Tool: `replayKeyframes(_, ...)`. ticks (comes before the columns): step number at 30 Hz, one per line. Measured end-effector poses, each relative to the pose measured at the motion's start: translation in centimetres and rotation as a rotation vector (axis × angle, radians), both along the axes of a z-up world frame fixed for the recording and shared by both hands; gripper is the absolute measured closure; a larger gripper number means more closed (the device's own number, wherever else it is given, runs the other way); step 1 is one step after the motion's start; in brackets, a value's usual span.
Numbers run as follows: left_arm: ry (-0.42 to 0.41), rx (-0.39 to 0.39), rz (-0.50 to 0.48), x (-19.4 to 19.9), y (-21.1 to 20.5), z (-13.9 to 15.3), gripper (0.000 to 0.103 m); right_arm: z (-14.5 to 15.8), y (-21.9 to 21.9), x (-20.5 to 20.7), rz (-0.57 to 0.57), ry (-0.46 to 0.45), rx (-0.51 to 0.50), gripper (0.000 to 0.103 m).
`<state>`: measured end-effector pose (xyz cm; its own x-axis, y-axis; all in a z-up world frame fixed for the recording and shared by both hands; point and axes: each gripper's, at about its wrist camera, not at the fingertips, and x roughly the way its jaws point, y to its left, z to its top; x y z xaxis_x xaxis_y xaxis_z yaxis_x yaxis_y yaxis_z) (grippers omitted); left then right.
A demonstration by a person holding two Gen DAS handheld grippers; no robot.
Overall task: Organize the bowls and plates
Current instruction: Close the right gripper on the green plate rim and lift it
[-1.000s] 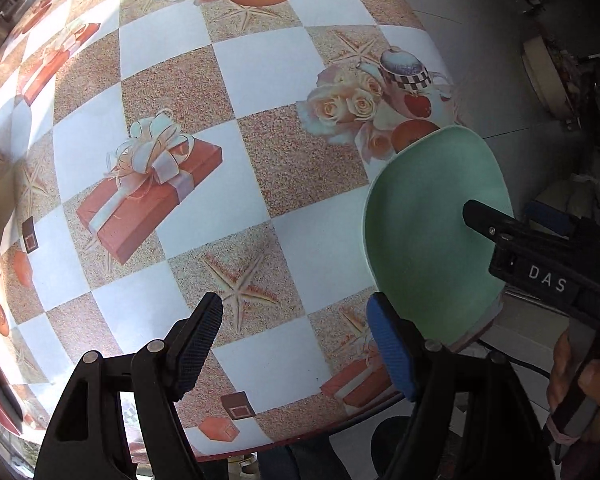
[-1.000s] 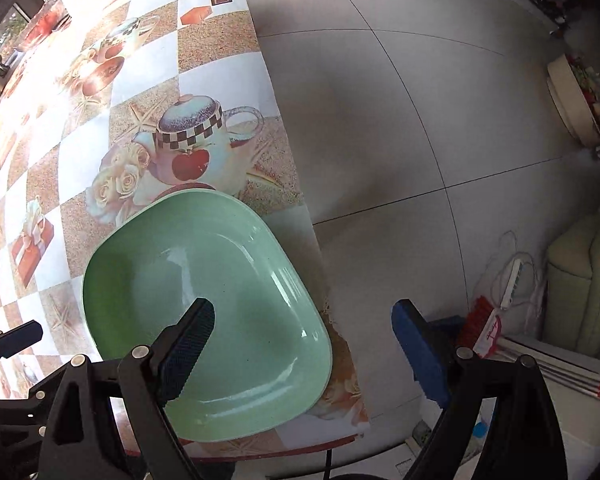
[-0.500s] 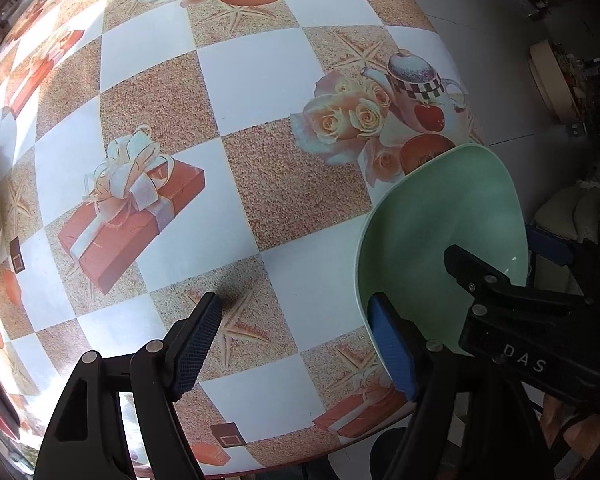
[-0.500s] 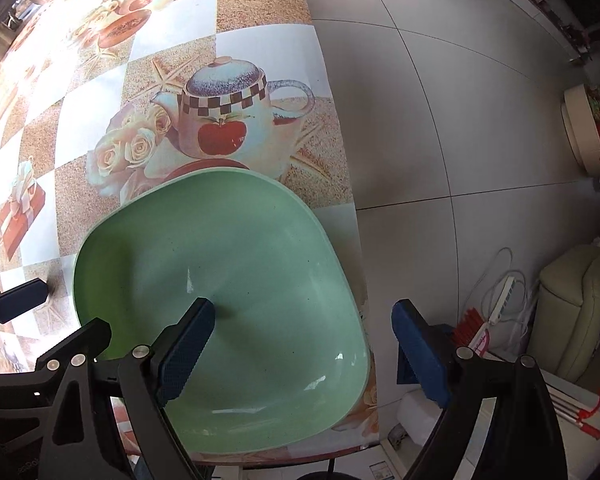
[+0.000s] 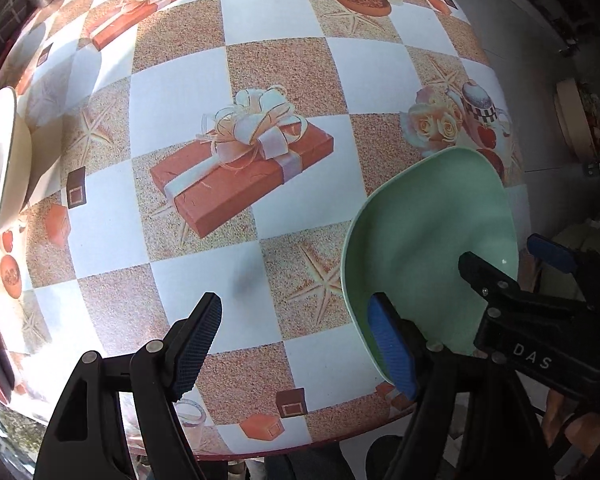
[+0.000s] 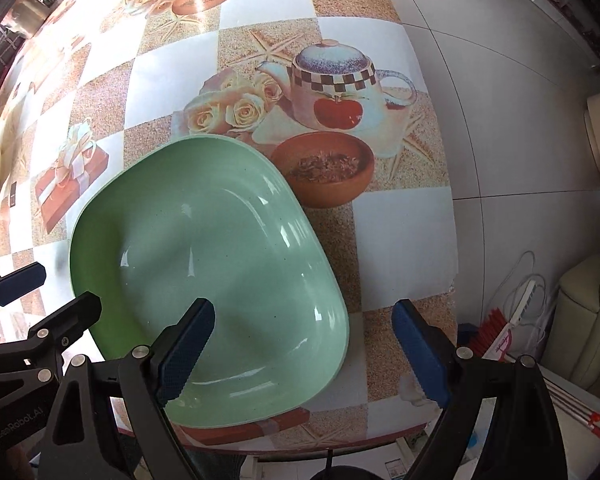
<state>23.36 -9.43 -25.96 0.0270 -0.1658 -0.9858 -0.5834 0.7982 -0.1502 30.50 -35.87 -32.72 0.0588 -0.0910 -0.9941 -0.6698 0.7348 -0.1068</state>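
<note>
The green plate (image 6: 204,280) lies flat near the desk's (image 6: 400,240) front edge, on the patterned oilcloth; it looks stiff, light and glossy, so probably slippery, and the raised rim nearest the grippers seems the sensible place to pinch; the right gripper (image 6: 300,348) hangs just over that rim, fingers wide apart, the left one above the plate's hollow, the other beyond its edge; the left gripper (image 5: 296,344) hovers beside the plate, likewise spread; a cream dish (image 5: 0,160) sits well apart at far left.
</note>
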Motion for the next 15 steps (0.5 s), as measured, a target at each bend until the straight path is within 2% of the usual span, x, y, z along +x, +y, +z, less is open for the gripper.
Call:
replayKeyframes(3,0.004,0.018,0.023,-0.4,-1.2,0.1,0.024,0.1,0.7,0.8,0.048,0.013,-0.004,0.012)
replayKeyframes(6,0.038,0.006,0.044,0.4,-2.7,-1.2,0.024,-0.6,1.6,1.1,0.09,0.02,-0.027,0.012)
replayKeyframes(10,0.05,0.01,0.065,0.5,-2.9,-2.1,0.024,-0.9,2.1,0.8,0.086,0.06,-0.004,0.012)
replayKeyframes(13,0.058,0.031,0.028,0.9,-3.5,-2.0,0.024,-0.4,2.1,0.1,0.068,0.096,0.04,0.034)
replayKeyframes(15,0.067,0.045,0.001,1.1,-3.7,-2.0,0.024,0.2,3.1,-0.6,0.057,0.112,0.059,0.044)
